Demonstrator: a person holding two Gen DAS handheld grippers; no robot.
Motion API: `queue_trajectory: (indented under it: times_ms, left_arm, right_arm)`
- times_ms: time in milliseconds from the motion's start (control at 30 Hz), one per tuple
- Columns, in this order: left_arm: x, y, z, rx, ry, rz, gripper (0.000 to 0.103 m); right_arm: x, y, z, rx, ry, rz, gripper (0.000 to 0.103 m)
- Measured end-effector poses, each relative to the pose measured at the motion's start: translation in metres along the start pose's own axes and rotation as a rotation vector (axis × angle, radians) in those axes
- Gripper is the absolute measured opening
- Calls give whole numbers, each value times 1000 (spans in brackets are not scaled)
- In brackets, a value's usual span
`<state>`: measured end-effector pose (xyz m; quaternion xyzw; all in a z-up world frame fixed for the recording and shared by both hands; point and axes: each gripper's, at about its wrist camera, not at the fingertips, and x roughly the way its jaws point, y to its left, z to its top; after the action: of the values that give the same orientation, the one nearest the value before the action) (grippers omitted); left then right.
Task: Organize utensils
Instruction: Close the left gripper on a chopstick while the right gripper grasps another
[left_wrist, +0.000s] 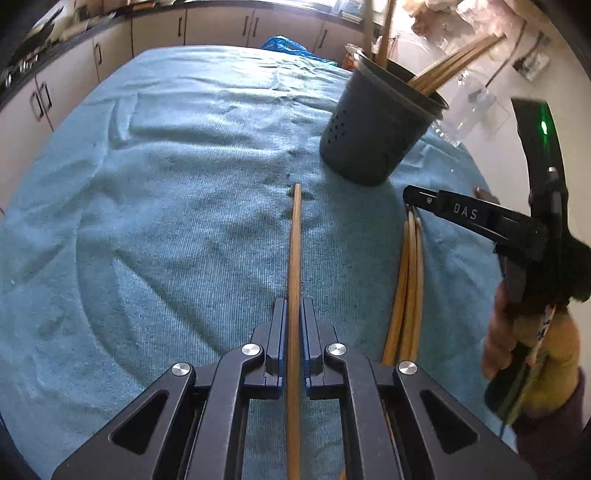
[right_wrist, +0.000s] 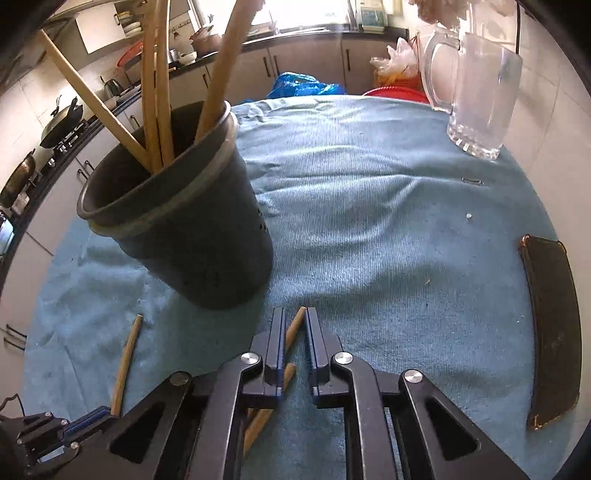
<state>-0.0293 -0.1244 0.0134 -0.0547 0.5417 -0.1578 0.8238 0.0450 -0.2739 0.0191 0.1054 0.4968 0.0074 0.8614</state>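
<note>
- The left gripper (left_wrist: 294, 325) is straddling a single wooden chopstick (left_wrist: 294, 266), its fingers narrowly parted on either side of the stick; whether the pads are actually touching it cannot be told.
- That chopstick is lying along the gripper's axis, its far tip pointing toward the dark utensil holder (left_wrist: 376, 125).
- The right gripper (right_wrist: 294, 332) is hovering low over a small bunch of chopsticks (right_wrist: 291, 334), with its fingers spread slightly and one stick tip showing between them.
- The holder is standing upright on the surface, just ahead of the right gripper, and several chopsticks (right_wrist: 157, 85) are leaning inside it.
- The left wrist view is showing the right gripper from outside, held in a hand (left_wrist: 496, 332), with the bunch lying parallel beneath it.
- The right wrist view alone is showing a clear glass pitcher (right_wrist: 480, 96), a dark flat case (right_wrist: 552, 332) near the right edge, and the left gripper's blue-padded tip at lower left.
- A wrinkled teal cloth (left_wrist: 166, 184) is covering the surface; pale kitchen cabinets (left_wrist: 218, 26) and a cluttered counter are running behind it.
</note>
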Motion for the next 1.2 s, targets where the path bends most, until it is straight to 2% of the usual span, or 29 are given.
queue_trajectory:
  times_ms: [33, 67, 167, 267, 400, 433, 500, 533, 567, 700, 800, 900, 933, 967, 1000, 1033, 1100, 1200]
  left_arm:
    - [-2, 3, -1, -8, 5, -1, 6]
    - [-4, 6, -4, -13, 7, 3, 6]
    - [-11, 14, -12, -24, 18, 11, 6]
    - [-13, 18, -11, -40, 45, 13, 7]
    - [-10, 14, -1, -51, 83, 47, 9]
    - [-7, 12, 2, -46, 86, 55, 14]
    - [-2, 7, 12, -33, 88, 78, 20]
    - [-1, 4, 16, -25, 89, 89, 21]
    - [3, 1, 23, -12, 92, 101, 22]
    - [15, -5, 44, 14, 96, 128, 22]
    - [19, -8, 52, 29, 86, 129, 23]
    - [18, -9, 54, 43, 57, 112, 26]
    - [18, -10, 52, 52, 38, 106, 26]
    - [18, -11, 51, 63, 22, 104, 25]
    - [19, -11, 51, 70, 10, 106, 8]
    - [19, -10, 49, 75, 2, 101, 5]
    - [16, -3, 49, 48, -6, 60, 5]
    - [5, 6, 47, 11, -16, 28, 5]
  right_arm:
    - [-2, -3, 1, 20, -4, 12, 2]
    - [-9, -7, 1, 60, -16, 51, 1]
    - [-32, -16, 2, 115, -61, 109, 1]
    - [-56, -22, 3, 105, -101, 102, 1]
    - [-58, -36, -1, 111, -70, 51, 2]
    - [-53, -40, -1, 117, -46, 45, 4]
    - [-43, -44, -6, 141, -1, 65, 18]
    - [-39, -44, -8, 147, 14, 78, 28]
    - [-35, -43, -7, 146, 23, 86, 30]
    - [-18, -25, -6, 118, 52, 92, 30]
    - [-7, -9, -3, 80, 74, 30, 30]
    - [-5, 8, -5, 31, 45, -50, 31]
    - [-5, 12, -6, 19, 37, -67, 27]
    - [-4, 15, -7, 2, 25, -83, 12]
    - [-3, 18, -7, -10, 17, -88, 10]
    - [-3, 17, -6, -1, 12, -74, 8]
    - [-4, 10, -2, 52, 12, -10, 6]
    - [-22, 6, 2, 88, -43, 30, 6]
